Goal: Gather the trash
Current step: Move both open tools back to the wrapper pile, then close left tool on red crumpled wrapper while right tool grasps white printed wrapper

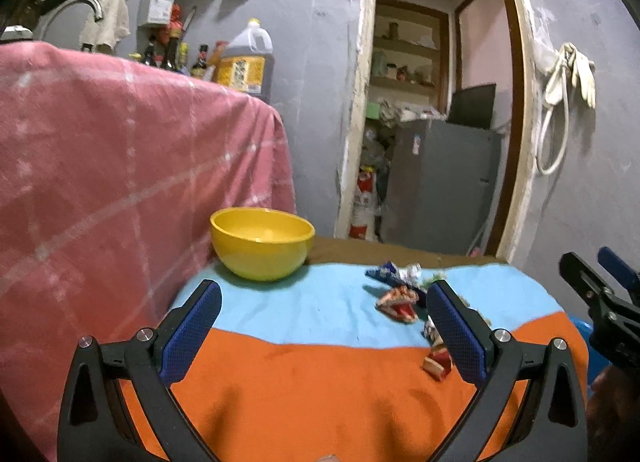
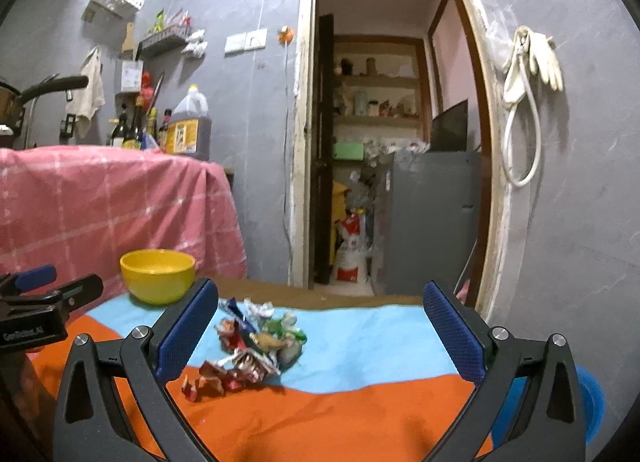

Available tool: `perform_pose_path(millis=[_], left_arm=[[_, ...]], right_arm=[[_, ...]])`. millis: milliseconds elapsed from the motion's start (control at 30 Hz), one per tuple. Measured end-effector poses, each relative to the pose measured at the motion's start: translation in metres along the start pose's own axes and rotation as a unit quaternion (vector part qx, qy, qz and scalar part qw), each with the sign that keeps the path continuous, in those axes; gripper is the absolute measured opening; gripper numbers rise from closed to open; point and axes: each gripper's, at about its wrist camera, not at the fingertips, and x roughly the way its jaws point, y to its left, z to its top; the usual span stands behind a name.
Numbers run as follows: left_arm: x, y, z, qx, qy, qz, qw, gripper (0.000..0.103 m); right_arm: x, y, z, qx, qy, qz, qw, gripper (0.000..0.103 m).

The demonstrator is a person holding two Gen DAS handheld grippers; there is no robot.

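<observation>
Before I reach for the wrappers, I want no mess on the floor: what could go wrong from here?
1. The wrapper pile is loose and crumpled; the open right gripper may pinch one piece and scatter the rest over the cloth.
2. The yellow bowl sits beyond the pile near the table's back corner; a carry could drop light wrappers short, or nudge the bowl.
3. The left gripper hovers close by, also open; both arms converging could collide.

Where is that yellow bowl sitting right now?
The round yellow plastic bowl sits at the far left of the blue-and-orange cloth, beside the pink checked drape, left of the crumpled wrapper pile.
</observation>
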Motion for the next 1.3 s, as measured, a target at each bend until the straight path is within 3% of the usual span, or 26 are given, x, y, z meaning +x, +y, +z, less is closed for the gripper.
perform_pose_path(millis=[233, 500, 767, 833, 900, 1033, 1100, 1167, 1300], left_arm=[[0.025, -0.007, -0.006, 0.007, 0.07, -0.041, 0.9967, 0.101], [0.047, -0.014, -0.015, -0.008, 0.149, -0.107, 0.983, 0.099], [0.066, -0.032, -0.025, -0.012, 0.226, -0.18, 0.9573, 0.07], [0.07, -0.036, -0.027, -0.012, 0.239, -0.19, 0.9522, 0.068], [0.072, -0.039, -0.027, -0.011, 0.243, -0.194, 0.9502, 0.067], [0.077, -0.046, -0.026, -0.005, 0.248, -0.199, 0.948, 0.054], [0.08, -0.047, -0.026, -0.005, 0.251, -0.199, 0.9472, 0.046], [0.084, -0.047, -0.025, -0.007, 0.255, -0.198, 0.9463, 0.028], [0.083, -0.042, -0.025, -0.013, 0.258, -0.2, 0.9453, 0.016]], right_arm=[[0.021, -0.003, -0.016, -0.007, 0.065, 0.01, 0.998, 0.103], [0.043, -0.016, -0.03, 0.011, 0.132, 0.02, 0.991, 0.103], [0.057, -0.032, -0.04, 0.039, 0.175, 0.024, 0.983, 0.097], [0.06, -0.035, -0.042, 0.046, 0.183, 0.025, 0.982, 0.097], [0.063, -0.037, -0.044, 0.051, 0.19, 0.026, 0.98, 0.097], [0.065, -0.039, -0.046, 0.055, 0.196, 0.026, 0.979, 0.097], [0.066, -0.039, -0.047, 0.057, 0.199, 0.027, 0.978, 0.097], [0.068, -0.04, -0.048, 0.06, 0.202, 0.03, 0.977, 0.097], [0.069, -0.038, -0.048, 0.063, 0.205, 0.038, 0.976, 0.097]])
